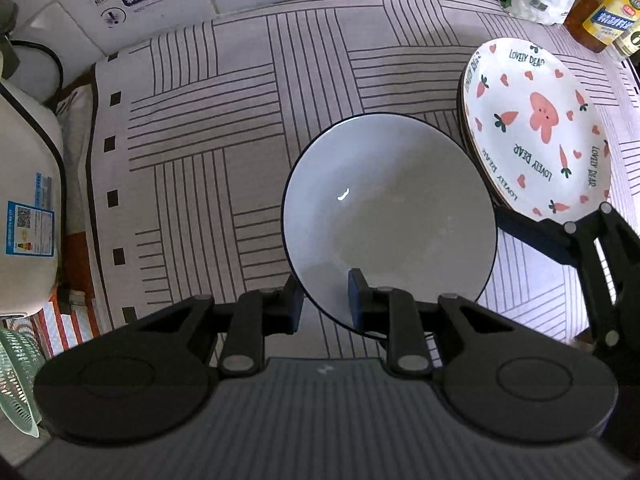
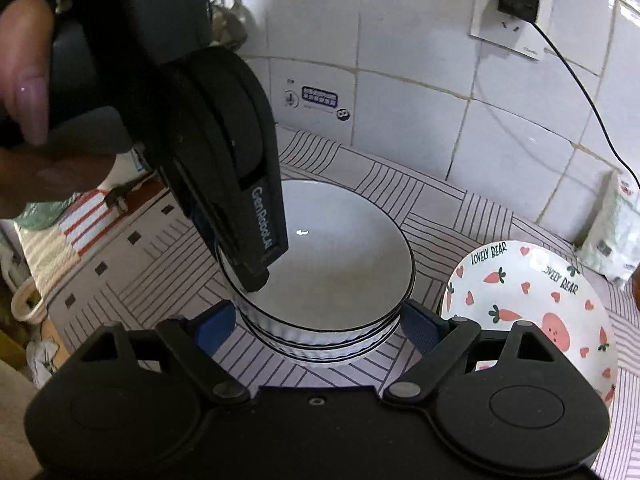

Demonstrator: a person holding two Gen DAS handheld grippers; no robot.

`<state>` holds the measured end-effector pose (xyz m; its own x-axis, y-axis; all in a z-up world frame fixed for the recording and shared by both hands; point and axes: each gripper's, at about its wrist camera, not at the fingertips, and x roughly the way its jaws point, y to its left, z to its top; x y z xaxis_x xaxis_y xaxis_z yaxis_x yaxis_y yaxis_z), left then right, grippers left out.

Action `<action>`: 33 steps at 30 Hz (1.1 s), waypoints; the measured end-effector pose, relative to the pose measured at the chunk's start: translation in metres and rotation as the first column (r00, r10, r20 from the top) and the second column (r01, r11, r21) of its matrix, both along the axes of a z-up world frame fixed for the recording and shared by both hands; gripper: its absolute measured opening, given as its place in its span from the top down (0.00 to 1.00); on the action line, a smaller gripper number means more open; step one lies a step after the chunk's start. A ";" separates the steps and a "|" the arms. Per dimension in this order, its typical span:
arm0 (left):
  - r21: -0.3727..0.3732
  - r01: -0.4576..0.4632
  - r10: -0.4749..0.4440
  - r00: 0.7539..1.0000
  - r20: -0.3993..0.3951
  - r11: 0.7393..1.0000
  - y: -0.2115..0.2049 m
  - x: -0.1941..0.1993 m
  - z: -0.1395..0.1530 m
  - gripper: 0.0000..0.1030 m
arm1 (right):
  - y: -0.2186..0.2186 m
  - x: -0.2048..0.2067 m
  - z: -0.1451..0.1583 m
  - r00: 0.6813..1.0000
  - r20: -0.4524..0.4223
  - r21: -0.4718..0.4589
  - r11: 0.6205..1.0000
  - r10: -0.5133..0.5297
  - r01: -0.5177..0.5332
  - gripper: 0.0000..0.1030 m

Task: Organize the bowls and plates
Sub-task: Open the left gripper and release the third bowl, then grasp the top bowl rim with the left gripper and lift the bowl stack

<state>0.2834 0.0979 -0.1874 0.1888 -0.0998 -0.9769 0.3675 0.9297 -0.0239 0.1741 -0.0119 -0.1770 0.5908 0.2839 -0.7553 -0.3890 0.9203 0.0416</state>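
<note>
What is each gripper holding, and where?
Left gripper pinches the top white bowl by its near rim. Right gripper is open astride the bowl stack, holding nothing.

The left wrist camera looks steeply down along its fingers onto the striped table mat (image 1: 224,128), close above the white bowl (image 1: 390,216), facing the tiled wall. The right wrist camera sits lower and just beside the bowl stack (image 2: 320,332), looking more level toward the wall socket (image 2: 514,20). Both views share the bowl, the carrot-print plate (image 1: 540,128) and the mat.
</note>
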 end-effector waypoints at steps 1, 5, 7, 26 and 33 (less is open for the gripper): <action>-0.004 -0.010 0.010 1.000 0.001 1.000 0.000 -0.001 0.000 0.79 | -0.002 0.000 0.000 1.000 0.002 0.010 1.000 -0.001 0.001 0.10; -0.046 -0.047 0.046 0.999 -0.020 0.998 0.008 0.000 0.004 0.78 | -0.005 -0.004 0.000 1.000 -0.011 0.036 0.999 -0.019 0.020 0.10; -0.064 -0.066 0.065 0.998 -0.018 0.996 0.013 -0.002 0.009 0.77 | -0.004 -0.009 0.002 0.999 0.000 0.028 0.999 -0.036 0.036 0.10; -0.192 0.014 0.006 0.995 0.101 0.981 0.060 -0.067 0.058 0.65 | 0.000 -0.079 0.041 0.970 0.078 0.036 0.973 -0.228 0.226 0.10; -0.183 0.066 -0.039 0.989 0.145 0.981 0.066 -0.085 0.067 0.60 | 0.006 -0.099 0.047 0.956 0.136 0.032 0.965 -0.260 0.259 0.10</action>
<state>0.1982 0.1639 -0.1205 0.3119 -0.2913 -0.9044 0.4278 0.8929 -0.1401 0.0751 -0.0057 -0.1303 0.7437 0.1164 -0.6583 -0.1397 0.9900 0.0173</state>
